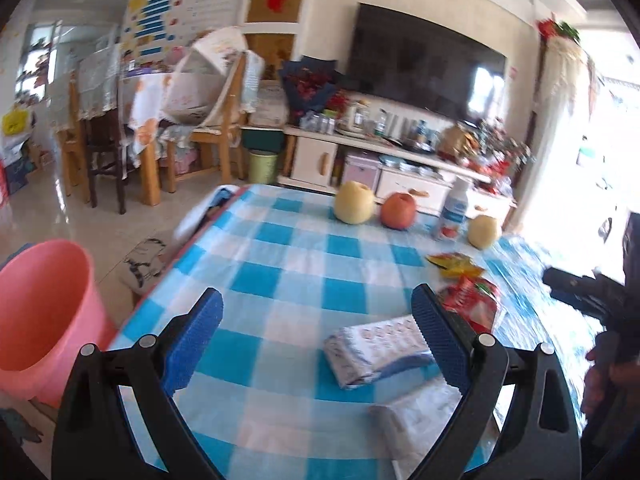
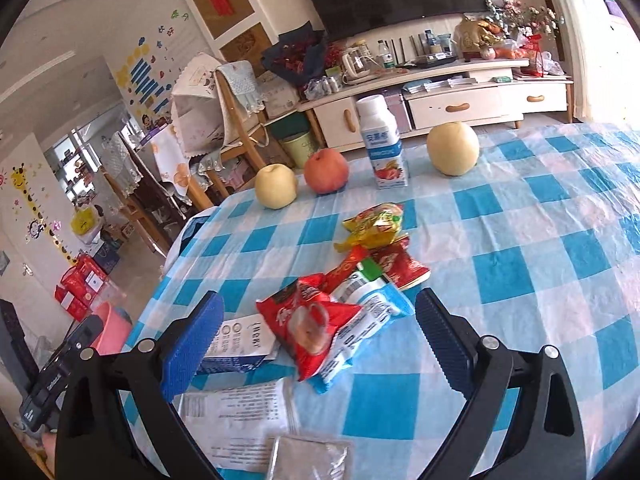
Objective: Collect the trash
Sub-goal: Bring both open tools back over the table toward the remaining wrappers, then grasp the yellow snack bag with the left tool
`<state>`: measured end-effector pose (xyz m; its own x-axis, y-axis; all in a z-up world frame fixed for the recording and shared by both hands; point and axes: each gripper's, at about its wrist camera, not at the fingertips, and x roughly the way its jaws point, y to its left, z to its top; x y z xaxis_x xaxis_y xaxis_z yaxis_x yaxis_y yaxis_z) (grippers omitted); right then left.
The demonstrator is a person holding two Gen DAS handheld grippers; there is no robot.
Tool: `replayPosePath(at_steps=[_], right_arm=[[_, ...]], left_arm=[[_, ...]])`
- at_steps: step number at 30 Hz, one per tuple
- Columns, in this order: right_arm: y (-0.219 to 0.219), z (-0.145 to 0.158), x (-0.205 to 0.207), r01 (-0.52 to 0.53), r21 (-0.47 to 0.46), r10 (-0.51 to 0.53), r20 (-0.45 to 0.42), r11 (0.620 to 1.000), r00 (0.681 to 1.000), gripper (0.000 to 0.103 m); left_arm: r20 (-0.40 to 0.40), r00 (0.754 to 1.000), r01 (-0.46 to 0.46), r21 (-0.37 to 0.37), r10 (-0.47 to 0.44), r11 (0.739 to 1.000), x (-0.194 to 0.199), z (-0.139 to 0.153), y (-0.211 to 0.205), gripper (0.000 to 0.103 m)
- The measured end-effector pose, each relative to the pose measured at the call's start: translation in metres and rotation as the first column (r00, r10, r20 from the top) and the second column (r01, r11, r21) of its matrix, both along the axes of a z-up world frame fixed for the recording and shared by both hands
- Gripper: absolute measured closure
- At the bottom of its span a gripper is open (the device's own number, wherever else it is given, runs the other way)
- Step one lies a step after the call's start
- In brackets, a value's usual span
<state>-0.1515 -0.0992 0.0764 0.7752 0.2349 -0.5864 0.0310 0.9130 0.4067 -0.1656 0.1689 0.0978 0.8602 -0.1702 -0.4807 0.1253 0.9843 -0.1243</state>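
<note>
Little print is legible. Far ahead of the right gripper, the white drink bottle [image 2: 383, 144] carries a blue label with three Chinese characters, seemingly "安慕希". Beside that gripper's left finger, a white-and-blue packet [image 2: 244, 346] bears sideways print too blurred to read.

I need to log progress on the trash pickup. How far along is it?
Nothing looks collected yet. Both the left gripper and the right gripper are open and empty. The red snack wrapper, the yellow wrapper and the papers lie on the checked tablecloth. The pink bucket waits beside the table.
</note>
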Motion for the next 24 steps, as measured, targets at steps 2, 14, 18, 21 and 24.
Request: replayPosePath(at_steps=[2, 14, 18, 21, 24], right_arm=[[-0.012, -0.003, 0.004, 0.018, -0.008, -0.018, -0.007, 1.000, 1.000, 0.008], [-0.051, -0.025, 0.030, 0.052, -0.008, -0.052, -0.119, 0.999, 0.991, 0.008], [-0.049, -0.026, 0.034, 0.019, -0.079, -0.031, -0.150, 0.997, 0.988, 0.008], [-0.045, -0.032, 0.034, -0.020, -0.100, 0.002, -0.173, 0.995, 0.985, 0.008], [-0.038, -0.037, 0.036, -0.070, -0.088, 0.052, -0.189, 0.994, 0.981, 0.008]], left_arm=[[-0.013, 0.999, 0.044, 0.022, -0.044, 0.999, 0.002, -0.001, -0.018, 0.007], [-0.197, 0.961, 0.188, -0.041, -0.193, 0.981, 0.091, 0.002, -0.110, 0.008], [-0.271, 0.935, 0.227, -0.040, -0.229, 0.973, 0.134, -0.005, -0.151, 0.008], [-0.373, 0.890, 0.260, -0.063, -0.264, 0.964, 0.171, -0.020, -0.185, 0.008], [-0.458, 0.846, 0.278, -0.058, -0.273, 0.959, 0.203, -0.037, -0.218, 0.008]])
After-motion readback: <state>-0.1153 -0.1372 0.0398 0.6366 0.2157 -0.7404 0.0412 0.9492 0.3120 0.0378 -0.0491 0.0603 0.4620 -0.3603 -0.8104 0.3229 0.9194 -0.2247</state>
